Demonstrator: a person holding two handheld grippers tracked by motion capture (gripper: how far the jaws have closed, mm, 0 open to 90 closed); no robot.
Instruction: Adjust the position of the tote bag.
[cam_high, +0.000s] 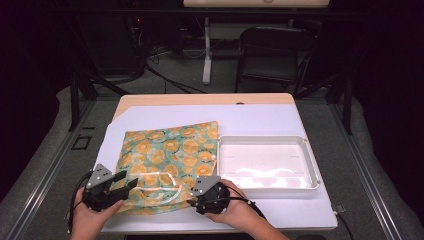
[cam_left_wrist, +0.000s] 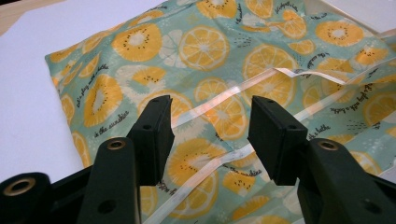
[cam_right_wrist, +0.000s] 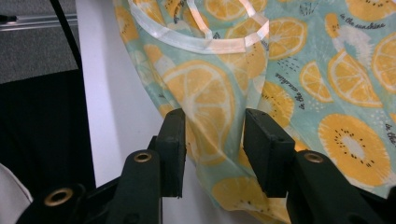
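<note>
Citrus-print bag (cam_high: 167, 160) lying flat left of white tray (cam_high: 312, 172), tray bare inside. Left gripper (cam_left_wrist: 210, 135) and right gripper (cam_right_wrist: 214, 154) at bag's near edge, jaws apart.

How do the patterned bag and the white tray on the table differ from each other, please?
The bag is soft and rumpled, printed with orange citrus slices on teal; the tray is rigid and plain white. The bag lies at the left with both grippers at its near edge, the left gripper and the right gripper open; the tray sits at the right, untouched and empty. Both rest on the white table top, side by side.
</note>
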